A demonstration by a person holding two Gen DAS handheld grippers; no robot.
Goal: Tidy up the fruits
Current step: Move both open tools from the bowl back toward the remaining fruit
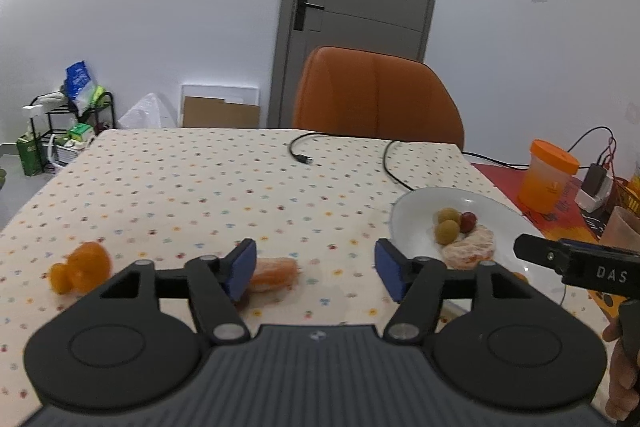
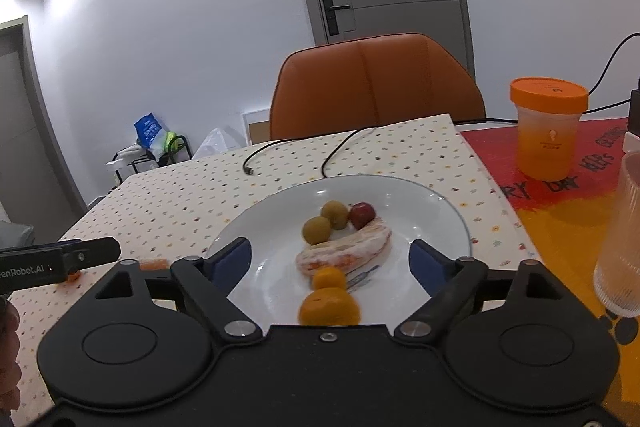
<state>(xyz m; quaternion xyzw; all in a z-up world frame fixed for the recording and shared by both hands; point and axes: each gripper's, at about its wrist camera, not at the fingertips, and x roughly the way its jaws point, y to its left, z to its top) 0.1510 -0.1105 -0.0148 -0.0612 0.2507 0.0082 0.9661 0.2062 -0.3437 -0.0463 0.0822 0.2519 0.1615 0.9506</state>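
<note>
1. Two orange fruit pieces [image 1: 80, 267] and a peeled segment [image 1: 276, 273] are seen on the counter [image 1: 200, 179], beside the spread, empty left hand-held gripper [image 1: 316, 269].
2. Several fruits are seen on the white plate [image 2: 432, 215] near the counter's right edge, under the spread, empty right hand-held gripper [image 2: 330, 263].

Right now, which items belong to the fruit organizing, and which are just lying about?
Job: white plate, green fruits, red fruit, peeled segments, orange pieces, loose segment.
Lying about: black cable, orange-lidded cup, ribbed glass, orange chair.
</note>
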